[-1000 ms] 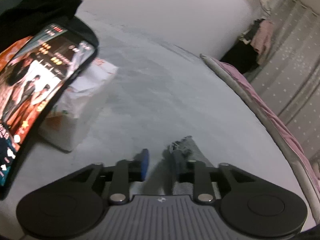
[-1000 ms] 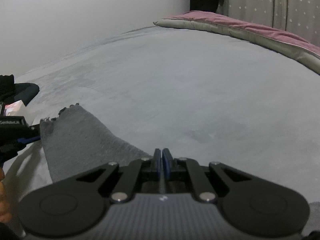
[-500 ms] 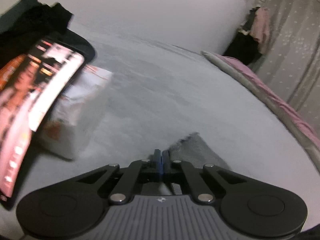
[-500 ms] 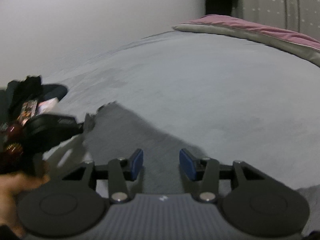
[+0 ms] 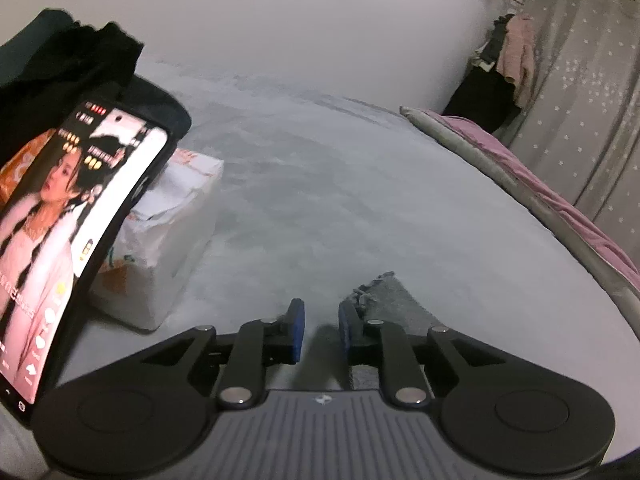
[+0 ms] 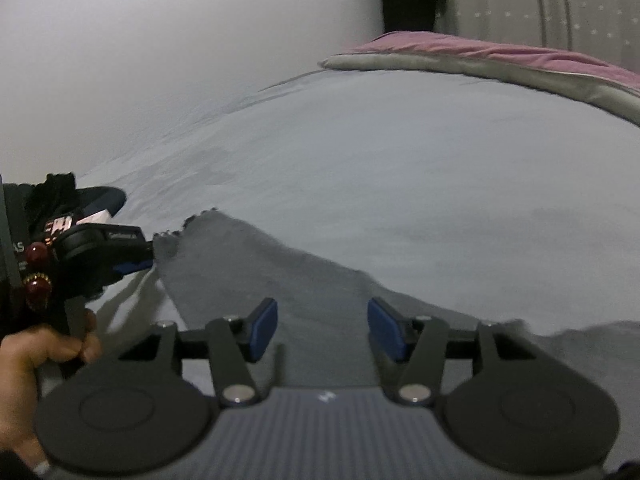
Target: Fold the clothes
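Both tools have just let go of the grey garment (image 6: pixel 256 276), which lies flat on the grey bed (image 6: pixel 400 168), its frayed far edge pointing toward the wall. The left tool (image 5: pixel 321 330), clamped shut half a second ago, has just been opening; its jaws now stand slightly apart with nothing between them, the garment's frayed corner just right of the right pad. The right tool (image 6: pixel 323 328), shut a second ago, has been opening too and hangs wide above the cloth, gripping nothing. Seen from the right wrist, the left tool sits at the garment's left corner. A phone (image 5: pixel 76 232) leans on a white box (image 5: pixel 168 236) at far left. The release suggests one fold is laid down; a fresh grasp likely follows.
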A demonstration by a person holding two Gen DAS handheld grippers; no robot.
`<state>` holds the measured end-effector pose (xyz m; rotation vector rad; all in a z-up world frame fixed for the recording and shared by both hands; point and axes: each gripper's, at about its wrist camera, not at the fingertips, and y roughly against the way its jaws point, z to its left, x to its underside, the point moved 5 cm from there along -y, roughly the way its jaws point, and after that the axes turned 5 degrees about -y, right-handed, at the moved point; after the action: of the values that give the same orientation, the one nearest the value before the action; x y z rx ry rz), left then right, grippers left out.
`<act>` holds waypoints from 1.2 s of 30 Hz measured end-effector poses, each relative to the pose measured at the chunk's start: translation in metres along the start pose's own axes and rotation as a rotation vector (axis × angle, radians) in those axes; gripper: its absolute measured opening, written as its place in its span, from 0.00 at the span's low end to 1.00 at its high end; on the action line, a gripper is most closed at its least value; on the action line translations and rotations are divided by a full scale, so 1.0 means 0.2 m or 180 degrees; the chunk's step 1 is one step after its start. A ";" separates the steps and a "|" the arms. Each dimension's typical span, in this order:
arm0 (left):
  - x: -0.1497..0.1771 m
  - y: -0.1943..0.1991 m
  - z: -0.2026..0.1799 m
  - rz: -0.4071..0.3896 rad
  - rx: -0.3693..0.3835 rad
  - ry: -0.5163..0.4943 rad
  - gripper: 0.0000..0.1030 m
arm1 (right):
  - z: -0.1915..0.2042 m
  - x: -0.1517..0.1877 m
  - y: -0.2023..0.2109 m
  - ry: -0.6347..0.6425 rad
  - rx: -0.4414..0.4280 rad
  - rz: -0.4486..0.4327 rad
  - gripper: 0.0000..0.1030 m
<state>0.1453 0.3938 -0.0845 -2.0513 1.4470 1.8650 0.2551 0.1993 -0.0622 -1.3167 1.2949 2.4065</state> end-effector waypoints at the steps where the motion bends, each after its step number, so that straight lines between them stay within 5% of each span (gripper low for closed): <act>1: 0.00 0.01 -0.01 -0.0023 0.0004 -0.0037 0.18 | -0.03 0.01 0.03 -0.0021 0.0040 -0.0023 0.51; 15: 0.10 0.10 -0.30 -0.0009 0.0404 -0.0797 0.33 | -0.40 0.20 0.38 -0.0398 0.0512 -0.0089 0.51; 20: 0.18 0.07 -0.34 0.0117 0.0342 -0.1103 0.36 | -0.45 0.27 0.49 -0.0486 0.0569 -0.0109 0.50; 30: 0.18 0.23 -0.48 0.0324 0.0371 -0.1093 0.42 | -0.59 0.41 0.84 -0.0659 0.0840 -0.0177 0.51; 36: 0.26 0.45 -0.65 0.0234 0.0486 -0.1386 0.55 | -0.71 0.51 1.14 -0.0743 0.1012 -0.0305 0.55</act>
<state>0.1835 0.2377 -0.0382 -1.4258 1.5000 1.9906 0.1796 -0.0751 -0.0310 -0.9584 1.4349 2.1046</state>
